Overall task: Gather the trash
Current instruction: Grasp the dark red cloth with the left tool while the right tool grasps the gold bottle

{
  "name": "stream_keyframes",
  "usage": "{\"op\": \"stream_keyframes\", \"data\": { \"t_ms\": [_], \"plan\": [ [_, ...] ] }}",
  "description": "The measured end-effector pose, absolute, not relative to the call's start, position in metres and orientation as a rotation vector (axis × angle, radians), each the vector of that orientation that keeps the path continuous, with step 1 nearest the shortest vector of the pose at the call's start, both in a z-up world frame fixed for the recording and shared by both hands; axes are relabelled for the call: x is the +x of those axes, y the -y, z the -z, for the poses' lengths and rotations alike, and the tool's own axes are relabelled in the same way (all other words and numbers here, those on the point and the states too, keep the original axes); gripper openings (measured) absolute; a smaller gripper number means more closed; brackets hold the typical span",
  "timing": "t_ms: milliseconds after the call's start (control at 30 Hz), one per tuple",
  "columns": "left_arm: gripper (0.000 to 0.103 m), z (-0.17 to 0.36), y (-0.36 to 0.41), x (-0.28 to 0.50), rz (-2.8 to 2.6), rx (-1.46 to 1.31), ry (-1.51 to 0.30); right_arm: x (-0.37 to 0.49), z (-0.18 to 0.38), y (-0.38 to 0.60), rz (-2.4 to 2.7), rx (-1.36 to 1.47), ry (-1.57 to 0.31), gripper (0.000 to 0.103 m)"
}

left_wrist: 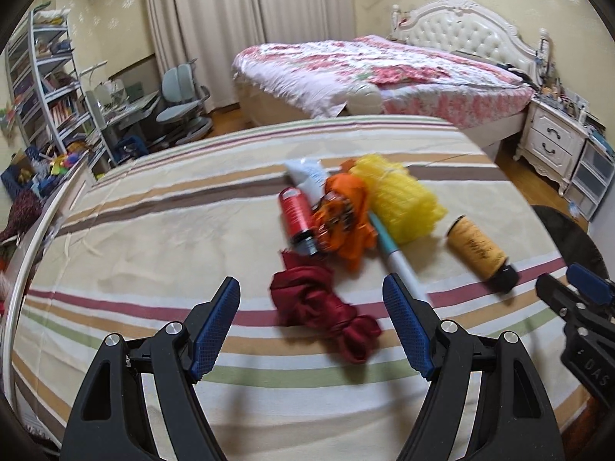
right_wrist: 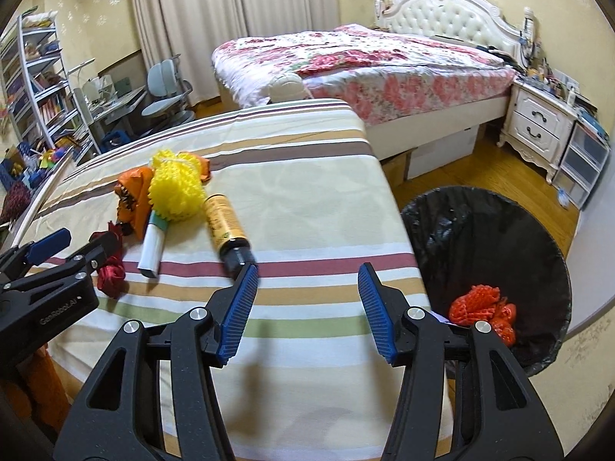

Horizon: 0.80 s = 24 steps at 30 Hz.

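A pile of trash lies on the striped tablecloth [left_wrist: 153,238]: a dark red crumpled cloth [left_wrist: 323,307], a red can [left_wrist: 298,217], an orange wrapper [left_wrist: 344,215], a yellow foam net [left_wrist: 396,198], a white-and-teal tube [left_wrist: 396,257], a white tube [left_wrist: 307,174] and a yellow bottle with a black cap [left_wrist: 478,249]. My left gripper [left_wrist: 311,322] is open just in front of the red cloth. My right gripper [right_wrist: 307,311] is open and empty, near the yellow bottle's cap [right_wrist: 238,255]. A black-lined bin [right_wrist: 496,253] at the right holds an orange-red net [right_wrist: 484,309].
A bed with a floral cover [right_wrist: 365,61] stands behind the table. A white nightstand [right_wrist: 538,126] and drawers are at the right. Shelves [left_wrist: 42,77], a desk and a chair [left_wrist: 180,96] are at the left. The table's right edge [right_wrist: 399,207] borders the bin.
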<state>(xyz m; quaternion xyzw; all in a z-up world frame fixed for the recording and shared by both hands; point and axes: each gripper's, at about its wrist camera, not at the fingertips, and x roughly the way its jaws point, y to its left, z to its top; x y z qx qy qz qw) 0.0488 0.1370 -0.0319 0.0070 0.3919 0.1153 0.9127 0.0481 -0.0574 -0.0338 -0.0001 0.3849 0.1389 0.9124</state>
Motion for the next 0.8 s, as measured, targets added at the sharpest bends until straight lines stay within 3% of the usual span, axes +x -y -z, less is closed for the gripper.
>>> {"op": "stream_keyframes", "data": {
  "t_ms": [367,667,800],
  "plan": [
    [0.073,0.050,-0.156,0.055,-0.179,-0.053,-0.906,0.049,0.035,0.036,-0.315,-0.026,-0.804,0.054],
    [0.035,0.051,-0.163,0.038,-0.115,-0.040,-0.889,0.050,0.036,0.030,-0.329,-0.036,-0.801,0.061],
    [0.030,0.050,-0.168,0.035,-0.107,-0.047,-0.884,0.050,0.035,0.026,-0.339,-0.041,-0.802,0.061]
  ]
}}
